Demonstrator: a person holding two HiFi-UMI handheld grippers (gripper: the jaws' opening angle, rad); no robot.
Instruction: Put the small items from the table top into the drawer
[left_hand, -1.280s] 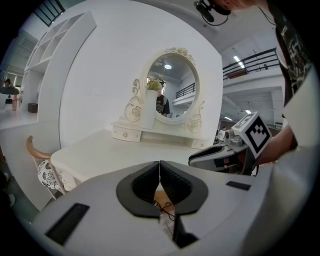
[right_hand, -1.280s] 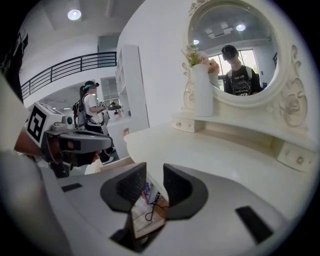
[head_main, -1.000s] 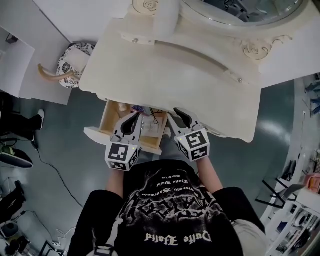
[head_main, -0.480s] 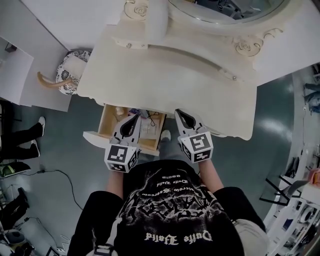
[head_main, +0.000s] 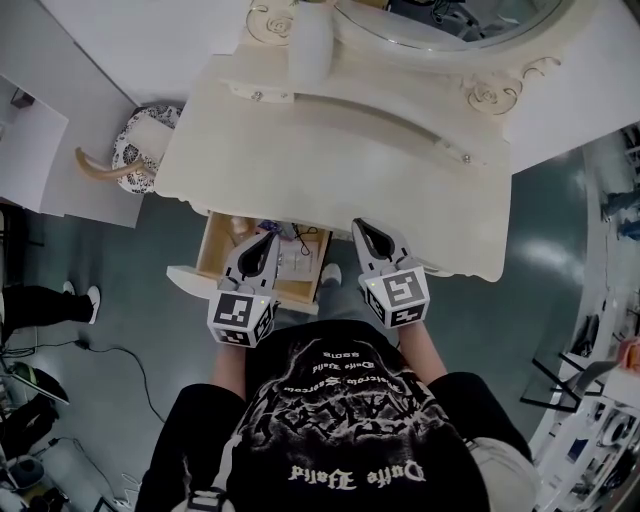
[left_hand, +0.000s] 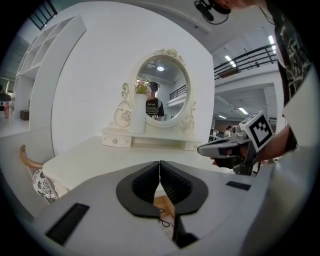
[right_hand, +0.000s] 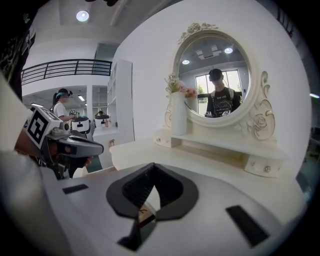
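Observation:
The cream dressing table top (head_main: 340, 170) carries no small items that I can see. Under its front edge the wooden drawer (head_main: 214, 248) is pulled out, with several small items and a dark cord (head_main: 296, 248) inside. My left gripper (head_main: 266, 242) hovers over the drawer with its jaws shut and empty; the left gripper view shows the left gripper (left_hand: 159, 163) closed, with the cord below. My right gripper (head_main: 364, 230) sits just right of the drawer by the table edge. The right gripper (right_hand: 153, 165) has just been closing and is shut with nothing between the pads.
An oval mirror (head_main: 450, 20) and a white vase (head_main: 308, 45) stand at the back of the table on a small raised shelf (right_hand: 220, 142). A patterned stool (head_main: 140, 130) is on the floor to the left. A person's feet (head_main: 80, 298) are at the far left.
My right gripper's jaws have closed, and it has drawn a little up and right, away from the drawer. My left gripper has stayed over the drawer.

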